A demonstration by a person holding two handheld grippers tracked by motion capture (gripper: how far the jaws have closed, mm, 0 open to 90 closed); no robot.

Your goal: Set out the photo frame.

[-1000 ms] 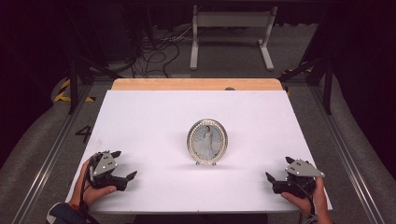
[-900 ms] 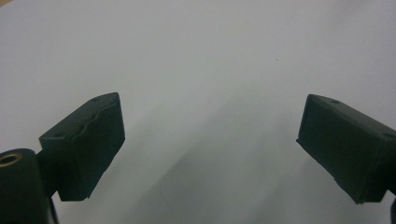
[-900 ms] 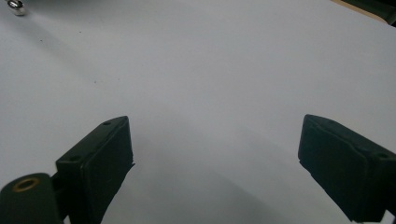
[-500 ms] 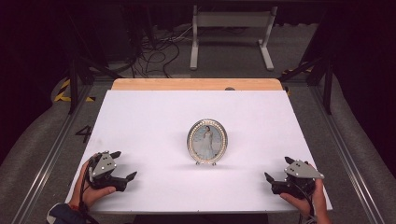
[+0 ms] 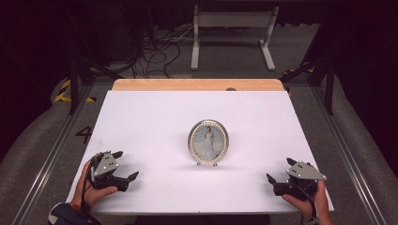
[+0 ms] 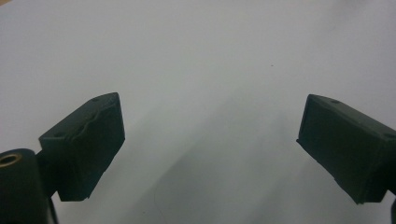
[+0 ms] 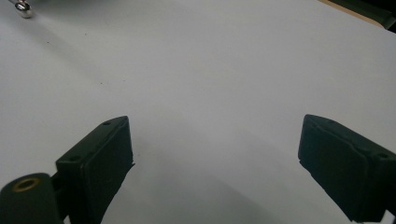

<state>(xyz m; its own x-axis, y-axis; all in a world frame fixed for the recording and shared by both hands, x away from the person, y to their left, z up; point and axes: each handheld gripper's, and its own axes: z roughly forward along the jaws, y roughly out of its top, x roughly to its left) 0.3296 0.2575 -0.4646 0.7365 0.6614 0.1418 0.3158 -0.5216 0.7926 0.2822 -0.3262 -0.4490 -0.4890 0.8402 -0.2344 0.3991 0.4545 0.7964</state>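
Note:
An oval silver photo frame (image 5: 208,142) with a picture of a figure in white stands upright at the middle of the white table top (image 5: 155,122). My left gripper (image 5: 127,164) rests near the front left corner, held in a hand, jaws wide apart and nothing between them. Near the front right corner my right gripper (image 5: 279,169) is likewise open and empty. Both sit well apart from the frame. In the left gripper view the left gripper (image 6: 210,107) looks over bare white surface. In the right gripper view the right gripper (image 7: 212,121) does too, with a silver foot of the frame (image 7: 22,8) at top left.
A strip of wooden table edge (image 5: 197,84) runs along the far side. Beyond it are cables (image 5: 155,51) on the floor and a white metal stand (image 5: 232,33). Metal rails (image 5: 56,150) flank the table.

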